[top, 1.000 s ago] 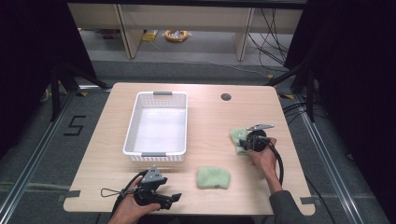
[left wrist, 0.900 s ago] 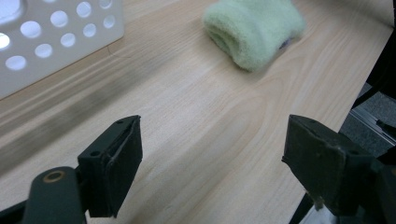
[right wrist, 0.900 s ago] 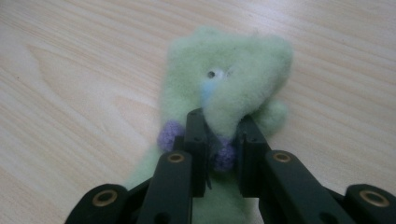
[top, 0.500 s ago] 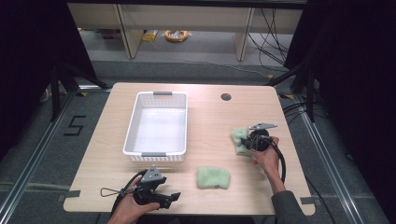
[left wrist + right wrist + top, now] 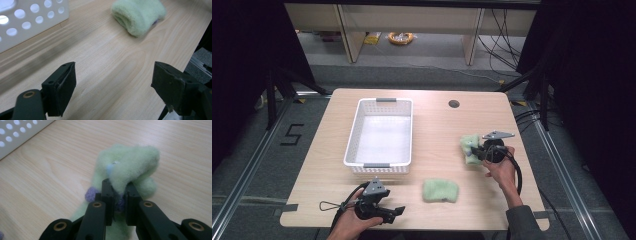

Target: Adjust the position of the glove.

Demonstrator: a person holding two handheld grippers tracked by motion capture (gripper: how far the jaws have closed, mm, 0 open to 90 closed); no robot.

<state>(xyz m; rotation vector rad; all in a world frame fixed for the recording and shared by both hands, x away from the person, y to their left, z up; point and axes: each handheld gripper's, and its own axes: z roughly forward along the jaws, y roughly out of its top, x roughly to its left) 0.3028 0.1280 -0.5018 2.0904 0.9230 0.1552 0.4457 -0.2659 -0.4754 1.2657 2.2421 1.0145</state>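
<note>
We have 2 fluffy green socks on the wooden table (image 5: 437, 125) and a white basket (image 5: 381, 131) standing empty left of centre, so we judge the work to be gathering the socks into that basket.

The right gripper (image 5: 116, 192) has just been closing its jaws, and they now pinch a fold of the first green sock (image 5: 127, 167); fleece bulges up out of the narrow gap between the pads. In the high view this sock (image 5: 470, 148) sits at the right side of the table, well apart from the basket, with the right gripper (image 5: 482, 152) pressed in from its right. The gripper comes in low and nearly level, which suits nipping a raised ridge of soft fabric instead of scraping the tabletop. Small purple spots show near the pads; we think they are part of the sock's pattern, though the blur leaves that unsure.

The left gripper (image 5: 113, 87) waits near the front edge with its jaws spread wide and nothing between them. They point toward the second green sock (image 5: 138, 16), which lies folded between the 2 hands, just in front of the basket's near right corner (image 5: 440, 190). Holding there keeps that arm clear of the right hand's likely path to the basket.
</note>
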